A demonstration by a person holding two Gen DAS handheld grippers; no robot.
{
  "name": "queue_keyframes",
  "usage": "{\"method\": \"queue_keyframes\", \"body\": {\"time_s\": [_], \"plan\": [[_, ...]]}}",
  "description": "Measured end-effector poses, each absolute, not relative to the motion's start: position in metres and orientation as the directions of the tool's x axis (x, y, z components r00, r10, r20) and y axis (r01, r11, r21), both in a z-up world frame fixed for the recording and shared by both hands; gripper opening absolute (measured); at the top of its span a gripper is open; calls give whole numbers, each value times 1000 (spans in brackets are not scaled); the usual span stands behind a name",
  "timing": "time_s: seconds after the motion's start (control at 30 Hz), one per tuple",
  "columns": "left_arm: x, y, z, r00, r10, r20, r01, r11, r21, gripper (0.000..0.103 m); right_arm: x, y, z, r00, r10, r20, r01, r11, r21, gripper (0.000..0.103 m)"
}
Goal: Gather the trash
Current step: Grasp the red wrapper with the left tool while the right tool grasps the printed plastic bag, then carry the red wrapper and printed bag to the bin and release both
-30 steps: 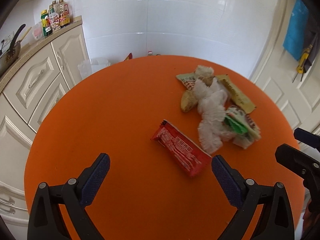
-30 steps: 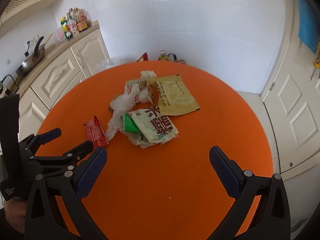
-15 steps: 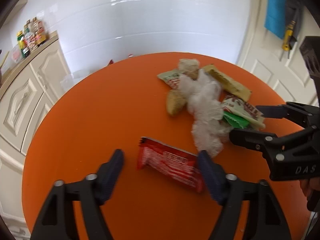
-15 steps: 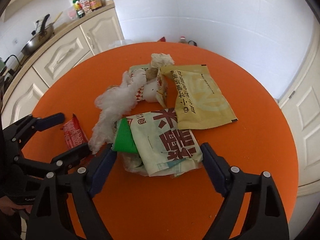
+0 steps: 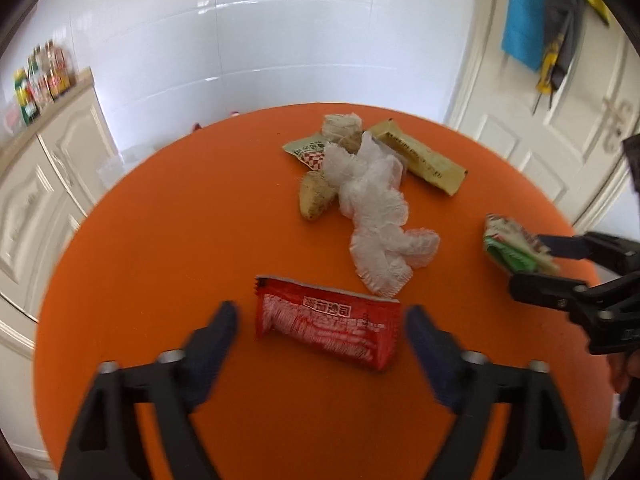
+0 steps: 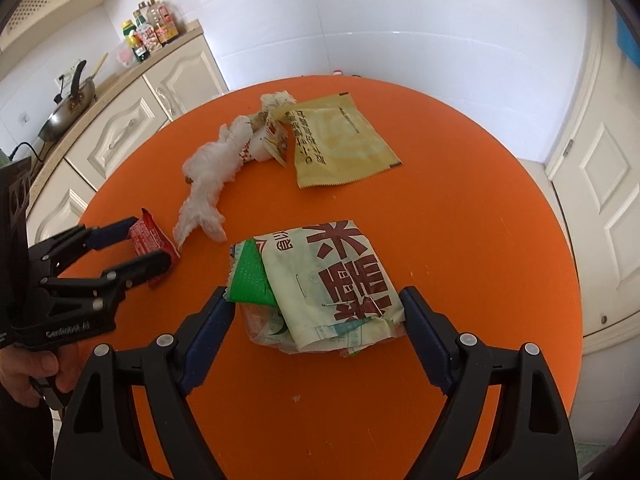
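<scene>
A red snack wrapper point(image 5: 328, 322) lies on the round orange table point(image 5: 160, 240), between the open fingers of my left gripper point(image 5: 322, 320). It also shows in the right wrist view point(image 6: 154, 240). A folded white packet with red characters and a green piece point(image 6: 324, 280) sits between the open fingers of my right gripper point(image 6: 316, 312); the left wrist view shows it at the right point(image 5: 516, 246). White crumpled tissue point(image 5: 376, 216), a yellow sachet point(image 6: 340, 140) and small scraps lie further back.
Cream kitchen cabinets point(image 6: 120, 128) with bottles point(image 6: 150, 28) and a pan point(image 6: 66, 112) stand at the left. A white door point(image 5: 560, 128) with hanging blue cloth point(image 5: 524, 12) is at the right. White tiled wall behind the table.
Both grippers have moved forward and lower. The red wrapper now sits between the left fingers. The white packet has shifted away from the tissue pile and sits between the right fingers.
</scene>
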State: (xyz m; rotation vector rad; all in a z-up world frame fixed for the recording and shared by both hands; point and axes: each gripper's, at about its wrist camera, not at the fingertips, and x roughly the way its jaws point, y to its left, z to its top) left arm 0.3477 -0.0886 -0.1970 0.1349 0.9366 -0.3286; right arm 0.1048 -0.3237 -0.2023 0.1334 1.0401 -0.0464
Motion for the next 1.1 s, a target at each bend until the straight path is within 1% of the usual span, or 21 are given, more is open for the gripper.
{"method": "queue_keyframes", "body": {"time_s": [0.03, 0.07, 0.1, 0.13, 0.17, 0.2, 0.27, 0.3, 0.33, 0.47, 0.53, 0.57, 0.7, 0.97, 1.1], "plan": [[352, -94, -201, 532, -234, -814, 355, 934, -37, 87, 105, -324, -202, 508, 26, -861, 104, 990, 91, 85], [350, -98, -204, 546, -227, -807, 359, 933, -19, 86, 104, -324, -202, 510, 27, -860, 106, 990, 94, 85], [355, -103, -204, 547, -234, -804, 369, 929, -20, 77, 104, -323, -202, 512, 32, -859, 105, 990, 99, 85], [349, -103, -202, 549, -240, -801, 373, 928, -22, 66, 103, -323, -202, 512, 34, -858, 105, 989, 102, 85], [352, -106, -201, 547, -244, -800, 371, 928, -29, 63, 104, -323, -203, 513, 33, -858, 104, 989, 101, 85], [352, -107, -202, 546, -242, -802, 371, 928, -27, 58, 103, -323, -203, 514, 32, -857, 105, 990, 100, 85], [359, -112, -203, 539, -246, -806, 370, 928, -36, 53, 102, -324, -202, 517, 40, -855, 106, 988, 111, 85], [360, -111, -204, 536, -252, -806, 368, 929, -45, 40, 101, -324, -202, 518, 44, -854, 108, 987, 116, 85], [363, -113, -204, 530, -263, -806, 375, 925, -55, 33, 101, -325, -202, 519, 45, -854, 109, 987, 118, 85], [347, -106, -202, 524, -275, -806, 393, 918, -57, 32, 96, -327, -201, 521, 52, -852, 110, 986, 127, 85], [344, -105, -202, 504, -307, -807, 399, 912, -97, 31, 94, -326, -201, 523, 56, -851, 109, 985, 132, 85], [326, -86, -197, 499, -320, -806, 401, 909, -112, 31, 94, -327, -200, 523, 58, -850, 109, 985, 134, 85], [313, -72, -194, 477, -363, -801, 401, 900, -170, 31, 87, -330, -196, 537, 60, -841, 120, 982, 146, 85], [292, -60, -163, 510, -399, -762, 434, 884, -172, 31, 65, -339, -175, 581, 46, -812, 144, 977, 158, 85], [277, -70, -139, 550, -413, -726, 470, 872, -141, 31, 44, -347, -153, 621, 24, -784, 163, 974, 159, 85]]}}
